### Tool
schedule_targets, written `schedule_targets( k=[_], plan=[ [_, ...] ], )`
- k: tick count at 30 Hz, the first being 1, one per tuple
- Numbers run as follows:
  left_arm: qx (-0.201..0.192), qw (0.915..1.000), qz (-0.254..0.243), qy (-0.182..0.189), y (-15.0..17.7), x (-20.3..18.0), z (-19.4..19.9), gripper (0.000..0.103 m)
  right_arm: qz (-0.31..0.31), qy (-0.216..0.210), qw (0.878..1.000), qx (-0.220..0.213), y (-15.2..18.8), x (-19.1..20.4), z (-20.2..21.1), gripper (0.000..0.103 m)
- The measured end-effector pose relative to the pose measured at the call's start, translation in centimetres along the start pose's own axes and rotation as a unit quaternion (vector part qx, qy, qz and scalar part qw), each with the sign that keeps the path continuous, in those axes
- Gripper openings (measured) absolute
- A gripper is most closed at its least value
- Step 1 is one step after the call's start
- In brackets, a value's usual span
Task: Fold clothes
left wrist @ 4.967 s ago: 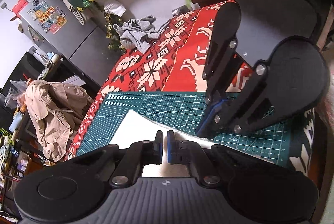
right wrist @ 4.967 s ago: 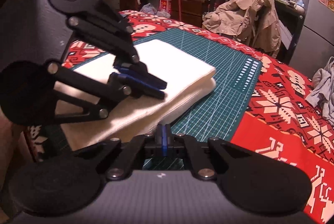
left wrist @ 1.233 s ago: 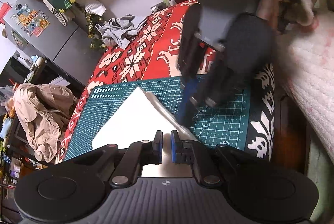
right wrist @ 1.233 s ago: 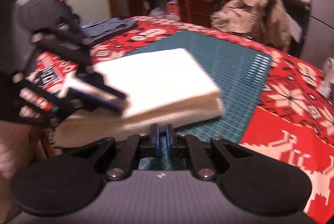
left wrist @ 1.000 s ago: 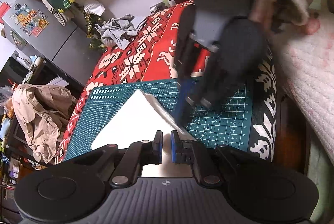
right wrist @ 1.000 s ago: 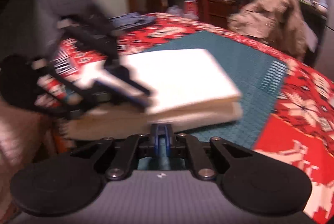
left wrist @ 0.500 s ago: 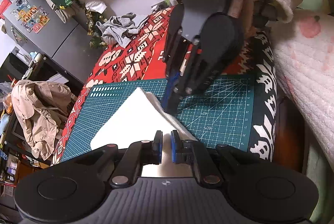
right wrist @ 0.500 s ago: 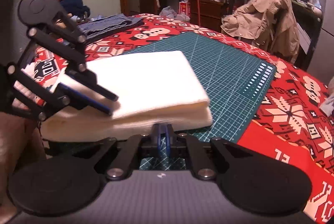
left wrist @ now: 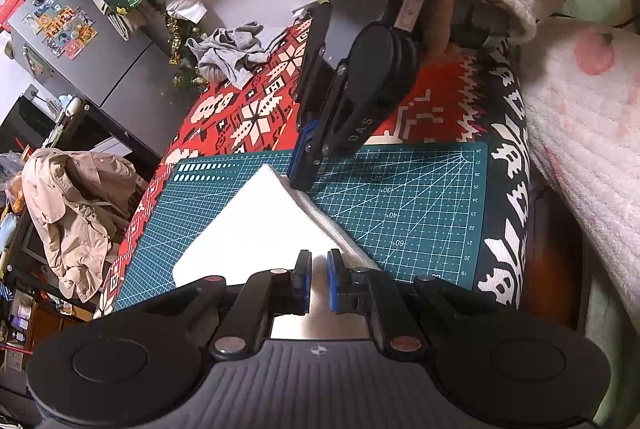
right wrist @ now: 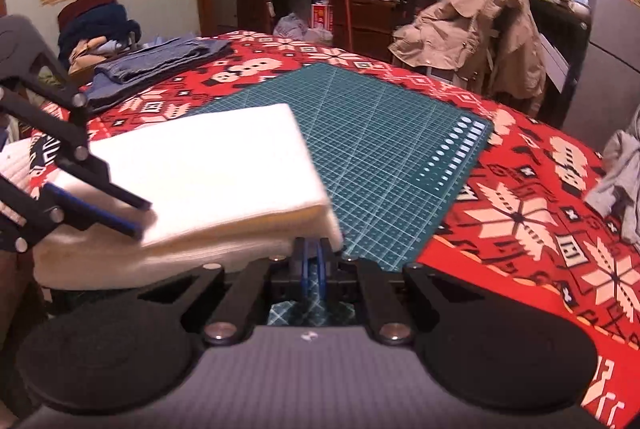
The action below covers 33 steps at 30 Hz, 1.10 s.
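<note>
White folded cloth [right wrist: 200, 165] sits on the near-left part of the green cutting mat [right wrist: 380, 133]. Left gripper [left wrist: 316, 279] clamped on its near edge; right gripper [right wrist: 311, 261] jaws together, nothing in them, tips at the cloth's right corner. Best bet: square the corner gently, keeping the layers stacked.

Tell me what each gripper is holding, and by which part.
Nothing is clearly held: the left gripper rests on the white folded cloth's top, and the right gripper sits shut at its corner.

right gripper [left wrist: 304, 169]: "DAS" | cutting mat [left wrist: 420, 205]: 20, 30, 40, 60
</note>
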State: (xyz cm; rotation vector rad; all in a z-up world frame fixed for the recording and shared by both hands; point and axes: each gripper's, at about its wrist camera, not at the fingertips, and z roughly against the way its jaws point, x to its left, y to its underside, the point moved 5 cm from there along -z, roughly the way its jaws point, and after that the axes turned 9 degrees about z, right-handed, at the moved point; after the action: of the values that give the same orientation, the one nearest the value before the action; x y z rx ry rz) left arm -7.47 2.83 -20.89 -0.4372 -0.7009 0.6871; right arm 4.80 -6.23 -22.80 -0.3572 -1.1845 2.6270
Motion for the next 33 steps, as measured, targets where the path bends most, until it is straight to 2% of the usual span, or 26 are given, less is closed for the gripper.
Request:
schedule_targets(
  k=[6, 9, 11, 13, 14, 16, 18, 20, 23, 25, 28, 32, 33],
  plan=[
    [0.001, 0.9999, 0.011, -0.002, 0.0, 0.1, 0.3, 0.01, -0.042, 0.065, 0.997, 0.002, -0.1, -2.2, -0.3, 0.007],
    [0.003, 0.9992, 0.04, -0.001, 0.3, 0.5, 0.8, 0.01, -0.066, 0.059, 0.996, -0.005, 0.0, -2.5, 0.5, 0.008],
    [0.005, 0.9971, 0.076, -0.002, 0.5, 1.1, 1.3, 0.011, -0.079, 0.047, 0.996, -0.009, 0.0, -2.0, 1.7, 0.008],
    [0.005, 0.992, 0.126, 0.0, 0.9, 2.0, 2.0, 0.016, -0.097, 0.038, 0.995, -0.01, 0.1, -1.3, 2.9, 0.01],
    [0.005, 0.9879, 0.155, 0.003, 1.1, 2.4, 2.4, 0.02, -0.109, 0.035, 0.993, -0.011, 0.2, -0.9, 3.4, 0.014],
    [0.005, 0.9775, 0.211, 0.009, 1.8, 3.6, 3.2, 0.021, -0.14, 0.027, 0.99, -0.013, 0.3, -0.1, 4.3, 0.034],
    [0.004, 0.9664, 0.257, 0.011, 2.4, 4.6, 3.9, 0.032, -0.174, 0.014, 0.985, -0.015, 0.4, 0.7, 5.0, 0.036],
    [-0.001, 0.9557, 0.294, 0.004, 3.2, 5.8, 4.6, 0.037, -0.205, 0.005, 0.979, -0.015, 0.5, 1.6, 5.5, 0.042],
    [-0.002, 0.9402, 0.341, 0.006, 4.6, 7.5, 5.2, 0.05, -0.254, -0.009, 0.967, -0.017, 0.7, 2.7, 5.9, 0.059],
    [-0.004, 0.9324, 0.361, 0.007, 5.5, 8.5, 5.3, 0.053, -0.287, -0.02, 0.958, -0.02, 0.6, 3.5, 6.0, 0.071],
    [-0.006, 0.9189, 0.394, 0.014, 6.9, 9.9, 5.2, 0.056, -0.333, -0.032, 0.942, -0.021, 0.6, 4.7, 5.7, 0.073],
    [0.001, 0.8936, 0.445, 0.055, 8.6, 11.2, 4.2, 0.056, -0.409, -0.051, 0.911, -0.018, 0.9, 5.8, 4.5, 0.072],
    [0.003, 0.8869, 0.457, 0.067, 9.0, 11.4, 3.9, 0.056, -0.422, -0.049, 0.905, -0.016, 1.0, 5.9, 4.2, 0.068]
  ],
)
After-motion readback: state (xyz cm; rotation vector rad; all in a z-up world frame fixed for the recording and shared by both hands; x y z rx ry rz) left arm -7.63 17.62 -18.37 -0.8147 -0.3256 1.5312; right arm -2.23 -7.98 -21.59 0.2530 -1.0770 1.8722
